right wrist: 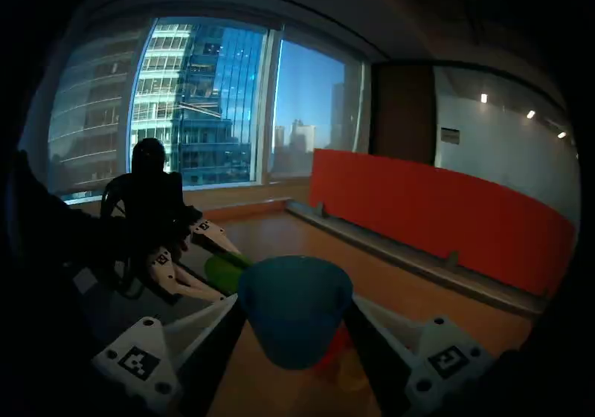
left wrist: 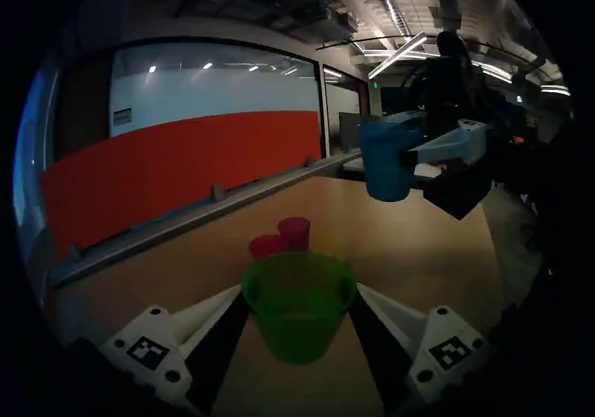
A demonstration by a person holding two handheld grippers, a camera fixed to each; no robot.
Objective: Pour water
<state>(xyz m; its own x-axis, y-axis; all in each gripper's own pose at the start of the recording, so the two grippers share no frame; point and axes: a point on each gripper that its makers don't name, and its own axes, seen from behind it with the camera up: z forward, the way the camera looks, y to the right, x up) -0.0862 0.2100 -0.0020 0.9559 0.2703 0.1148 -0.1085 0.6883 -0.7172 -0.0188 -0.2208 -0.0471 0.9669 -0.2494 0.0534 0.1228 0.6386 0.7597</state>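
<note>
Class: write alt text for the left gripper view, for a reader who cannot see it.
The left gripper holds a green cup, low and centre, over a wooden table. Beyond it stand two red cups; at upper right the right gripper holds a blue cup raised.

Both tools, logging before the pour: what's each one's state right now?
Left tool: closed on the green cup.
Right tool: closed on the blue cup.
</note>
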